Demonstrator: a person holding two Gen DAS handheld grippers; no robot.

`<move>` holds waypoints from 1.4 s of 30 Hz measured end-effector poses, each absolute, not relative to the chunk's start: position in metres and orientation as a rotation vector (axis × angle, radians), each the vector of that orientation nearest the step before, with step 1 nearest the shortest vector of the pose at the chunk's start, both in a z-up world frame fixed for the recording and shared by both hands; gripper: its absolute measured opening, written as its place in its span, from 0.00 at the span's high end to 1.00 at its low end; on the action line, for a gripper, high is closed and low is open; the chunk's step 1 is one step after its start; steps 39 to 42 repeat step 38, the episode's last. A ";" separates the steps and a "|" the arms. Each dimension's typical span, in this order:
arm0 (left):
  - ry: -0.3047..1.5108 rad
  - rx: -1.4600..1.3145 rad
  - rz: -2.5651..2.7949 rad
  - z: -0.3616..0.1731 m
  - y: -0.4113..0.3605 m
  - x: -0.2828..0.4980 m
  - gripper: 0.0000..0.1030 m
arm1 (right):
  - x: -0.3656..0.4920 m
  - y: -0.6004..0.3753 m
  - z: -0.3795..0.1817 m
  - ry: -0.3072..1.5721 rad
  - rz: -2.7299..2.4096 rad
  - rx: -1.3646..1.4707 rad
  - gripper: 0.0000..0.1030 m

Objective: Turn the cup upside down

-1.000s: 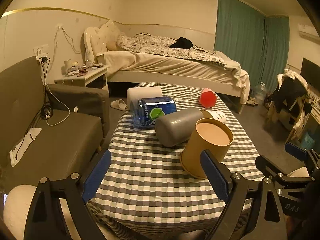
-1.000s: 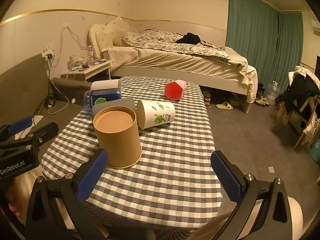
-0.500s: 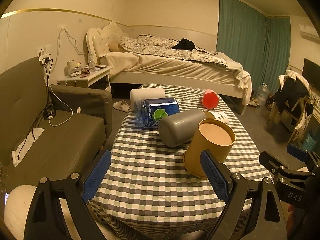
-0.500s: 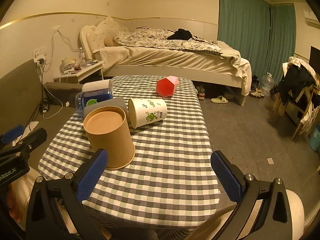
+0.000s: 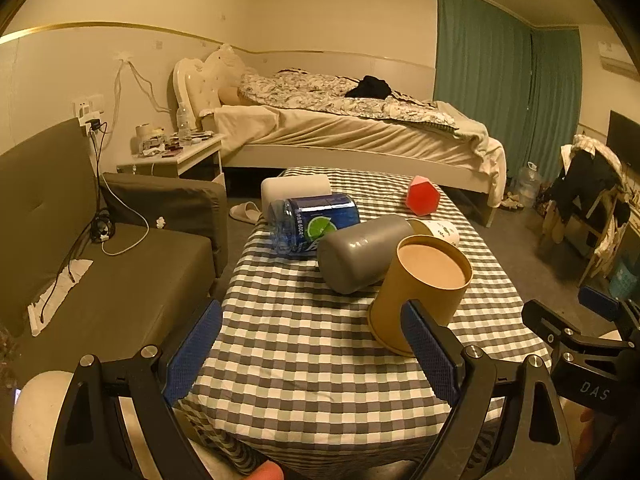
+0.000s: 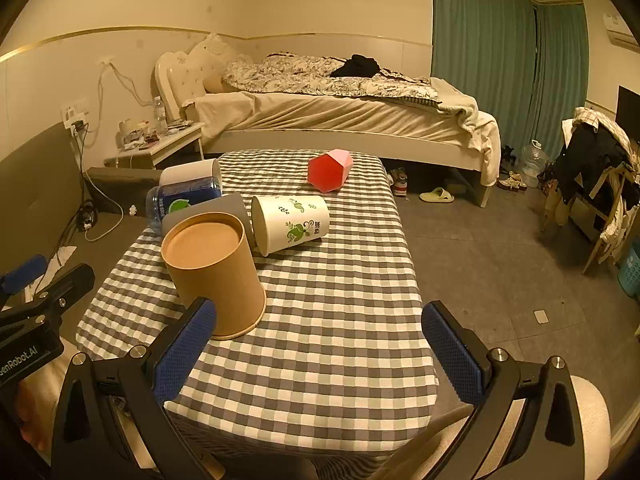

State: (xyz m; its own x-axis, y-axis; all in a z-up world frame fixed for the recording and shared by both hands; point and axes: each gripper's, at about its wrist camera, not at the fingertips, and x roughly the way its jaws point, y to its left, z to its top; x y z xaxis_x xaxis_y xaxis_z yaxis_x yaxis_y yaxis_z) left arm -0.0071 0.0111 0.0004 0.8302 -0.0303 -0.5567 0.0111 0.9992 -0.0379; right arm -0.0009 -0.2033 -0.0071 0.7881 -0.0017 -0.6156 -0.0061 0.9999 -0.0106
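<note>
- Tan kraft-paper cup (image 6: 214, 274) (image 5: 420, 292), plain, cylindrical with a slight flare toward the table.
- Standing inverted: wide rim down on the checkered tablecloth (image 6: 340, 320), flat recessed base facing up.
- Placed near the table's front left part in the right wrist view.
- Just in front of a grey cylinder (image 5: 360, 258) lying on its side; contact unclear.
</note>
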 end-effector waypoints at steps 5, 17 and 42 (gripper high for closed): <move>0.592 -0.033 -0.014 0.000 0.012 -0.006 0.09 | -0.001 -0.203 -0.008 0.664 0.001 -0.015 0.00; 0.592 -0.032 -0.014 0.000 0.013 -0.006 0.09 | 0.001 -0.200 -0.010 0.668 0.001 -0.020 0.00; 0.591 -0.030 -0.014 0.000 0.013 -0.007 0.09 | 0.001 -0.201 -0.010 0.670 0.002 -0.022 0.00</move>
